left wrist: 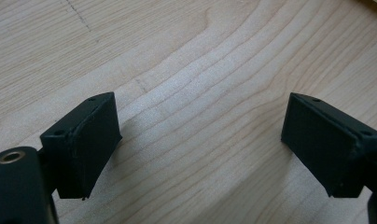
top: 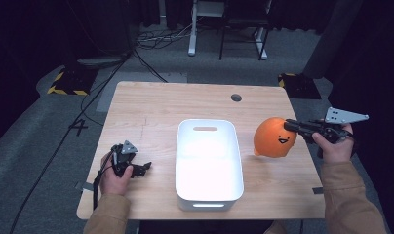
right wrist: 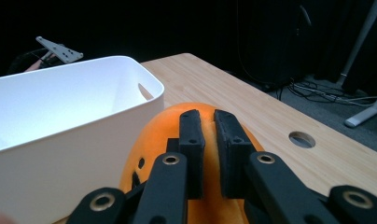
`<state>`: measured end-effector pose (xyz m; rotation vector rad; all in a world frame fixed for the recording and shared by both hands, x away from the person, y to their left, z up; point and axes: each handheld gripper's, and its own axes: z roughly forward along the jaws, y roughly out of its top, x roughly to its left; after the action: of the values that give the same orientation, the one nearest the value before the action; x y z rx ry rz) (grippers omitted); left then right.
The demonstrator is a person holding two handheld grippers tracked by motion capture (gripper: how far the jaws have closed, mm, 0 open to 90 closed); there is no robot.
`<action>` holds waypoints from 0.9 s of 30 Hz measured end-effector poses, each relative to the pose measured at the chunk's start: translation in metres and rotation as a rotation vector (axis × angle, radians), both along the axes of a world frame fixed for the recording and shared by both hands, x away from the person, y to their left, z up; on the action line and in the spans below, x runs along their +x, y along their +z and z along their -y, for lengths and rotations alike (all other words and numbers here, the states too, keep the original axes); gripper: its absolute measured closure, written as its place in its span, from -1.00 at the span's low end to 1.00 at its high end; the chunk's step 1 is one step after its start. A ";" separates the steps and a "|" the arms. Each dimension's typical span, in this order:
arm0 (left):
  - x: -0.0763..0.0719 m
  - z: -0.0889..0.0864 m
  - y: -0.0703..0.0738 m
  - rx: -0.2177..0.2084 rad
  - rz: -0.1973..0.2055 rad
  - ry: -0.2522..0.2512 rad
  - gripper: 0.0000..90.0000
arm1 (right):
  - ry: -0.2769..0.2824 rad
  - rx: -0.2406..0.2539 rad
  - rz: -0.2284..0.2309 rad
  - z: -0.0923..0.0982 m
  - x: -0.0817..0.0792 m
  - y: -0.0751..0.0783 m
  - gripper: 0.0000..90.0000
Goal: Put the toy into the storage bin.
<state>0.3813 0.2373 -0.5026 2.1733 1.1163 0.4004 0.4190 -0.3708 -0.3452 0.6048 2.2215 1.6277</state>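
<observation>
Two grippers in play: right gripper [top: 288, 125] pinching a fold of the soft round orange plush toy with a smiley face [top: 274, 138], held off the light wooden table [top: 151, 105] just right of the white rectangular plastic bin [top: 209, 165]. Left gripper [top: 145, 167] low over the table, jaws wide open, empty. Thin pinch of fabric there — could slip loose and drop short of the bin, or snag on the rim.
</observation>
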 end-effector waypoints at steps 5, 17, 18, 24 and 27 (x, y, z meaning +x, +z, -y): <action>0.000 0.000 0.000 0.000 -0.001 0.001 -0.74 | 0.029 0.002 0.027 -0.006 -0.002 0.014 0.84; 0.000 0.000 0.000 0.000 -0.001 0.000 -0.74 | 0.034 -0.004 0.060 -0.030 -0.005 0.043 0.83; 0.000 0.000 0.000 0.000 0.000 0.000 -0.74 | 0.035 -0.002 0.057 -0.032 -0.006 0.045 0.83; 0.000 0.000 0.000 0.000 0.000 0.000 -0.74 | 0.067 -0.006 0.079 -0.049 -0.004 0.062 0.83; 0.000 0.000 0.000 0.000 -0.001 0.000 -0.74 | 0.076 -0.007 0.087 -0.055 -0.002 0.067 0.83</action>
<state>0.3812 0.2373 -0.5025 2.1739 1.1169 0.3994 0.4165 -0.3159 -0.2783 0.4447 2.2111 1.6493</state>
